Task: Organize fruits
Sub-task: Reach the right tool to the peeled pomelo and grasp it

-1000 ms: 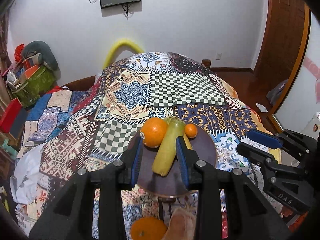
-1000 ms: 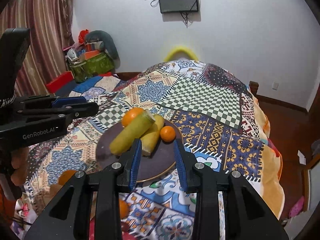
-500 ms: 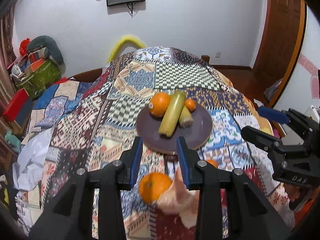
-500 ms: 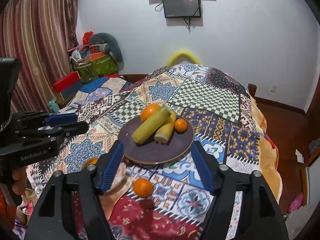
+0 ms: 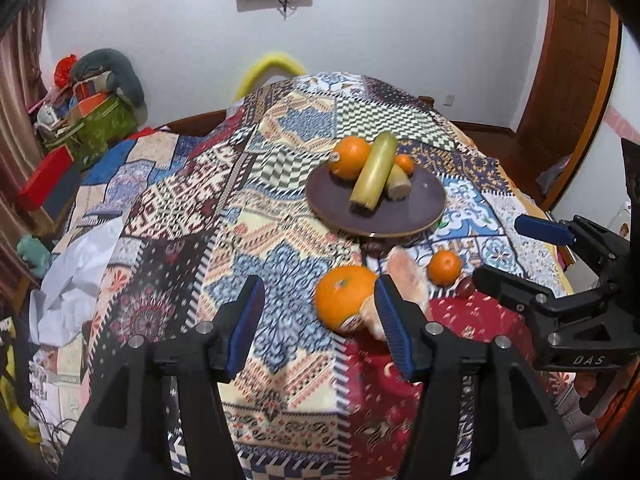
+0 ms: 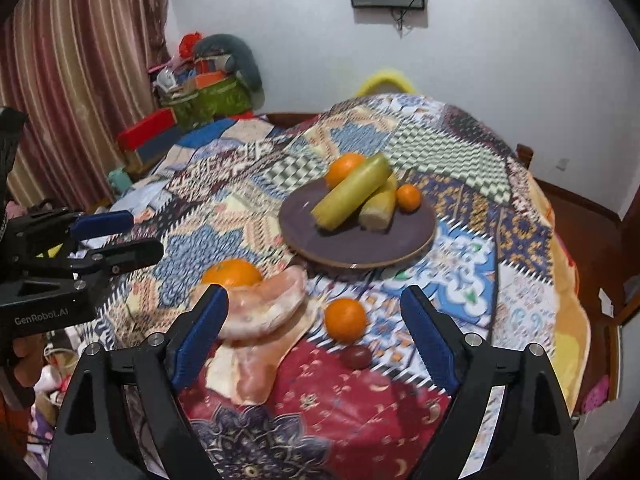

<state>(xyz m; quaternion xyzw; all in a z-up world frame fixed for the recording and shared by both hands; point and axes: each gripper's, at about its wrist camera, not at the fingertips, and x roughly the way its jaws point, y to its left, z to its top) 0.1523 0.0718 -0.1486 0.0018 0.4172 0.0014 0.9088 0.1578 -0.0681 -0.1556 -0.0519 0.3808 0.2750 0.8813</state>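
Large orange (image 5: 345, 303) just ahead of the left gripper (image 5: 320, 322); small orange (image 6: 345, 319) between the right gripper (image 6: 314, 330) tips, untouched.

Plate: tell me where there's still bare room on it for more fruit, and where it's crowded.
The plate is bare across its near half, in front of the cut ends of the long yellow-green fruit and the short one. The far half is crowded: the large orange and small orange flank those two.
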